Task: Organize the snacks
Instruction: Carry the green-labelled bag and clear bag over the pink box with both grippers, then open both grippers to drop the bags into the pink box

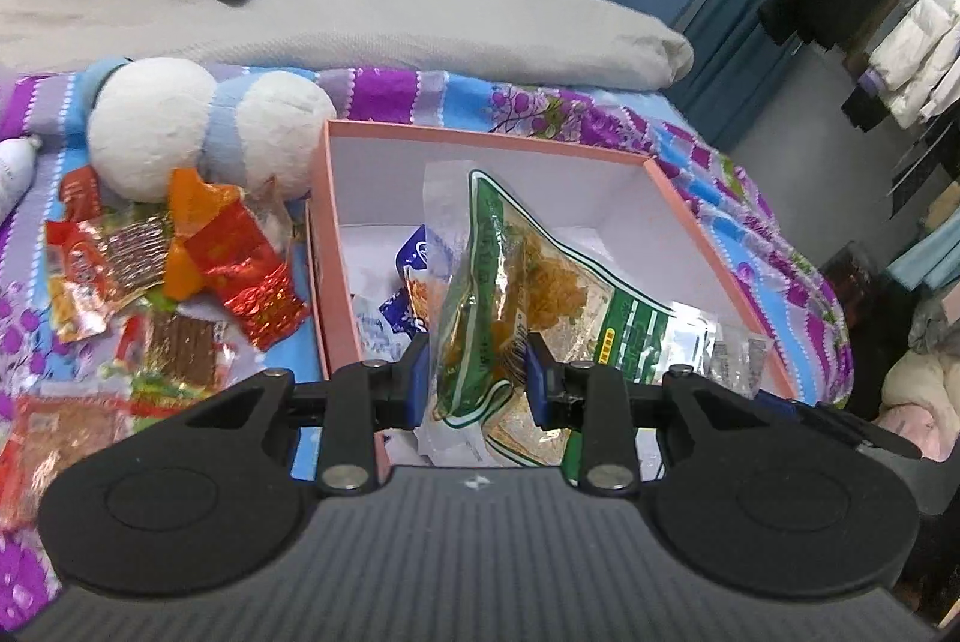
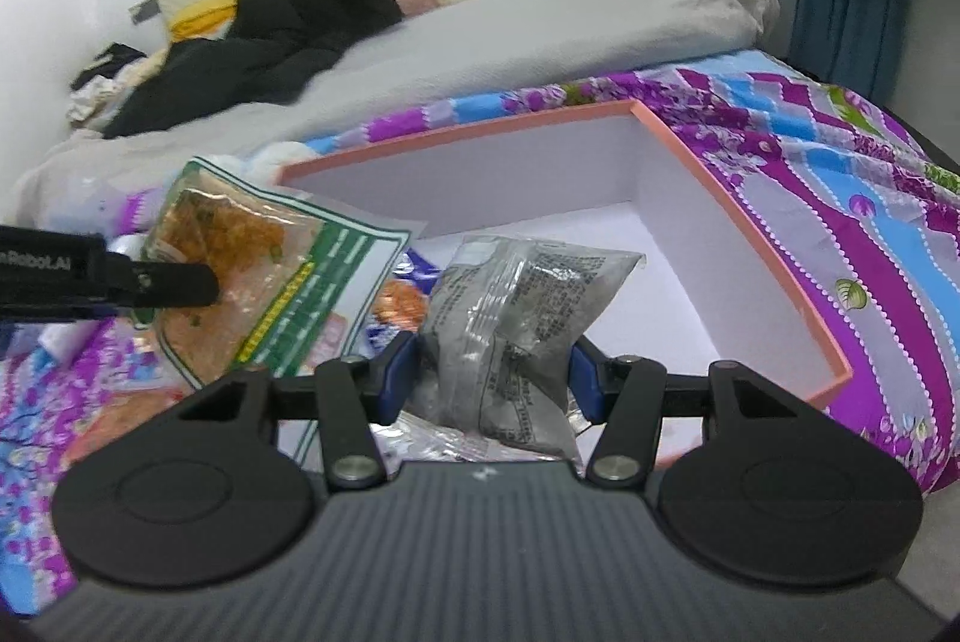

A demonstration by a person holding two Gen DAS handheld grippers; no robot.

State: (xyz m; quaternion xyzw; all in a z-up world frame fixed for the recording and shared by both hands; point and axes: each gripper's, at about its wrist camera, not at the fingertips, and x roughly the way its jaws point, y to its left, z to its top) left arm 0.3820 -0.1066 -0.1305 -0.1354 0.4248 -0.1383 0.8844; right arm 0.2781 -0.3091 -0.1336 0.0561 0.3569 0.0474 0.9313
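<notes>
Snacks in both grippers, over the pink box (image 1: pixel 714 228) on the bed. Our left gripper (image 1: pixel 477 372) has its fingers pinched on the green-trimmed packet (image 1: pixel 510 270), which stands upright above the box's near half. Our right gripper (image 2: pixel 489 372) has its fingers closed on the clear packet (image 2: pixel 516 306), printed in black, also above the box floor; from this view the left gripper's packet sits at 10 o'clock of it, close by. A blue packet (image 1: pixel 414 252) already lies in the box. Loose red and orange packets (image 1: pixel 228 258) wait on the bedspread at 9 o'clock of the box, beside the plush toy (image 1: pixel 198 126).

Risks as we judge them: both packets are slick film, gripped near one end, so either could slip. The two packets hang close; releasing together may tangle them or tip one over the rim. The soft bed may let the box shift if nudged.
</notes>
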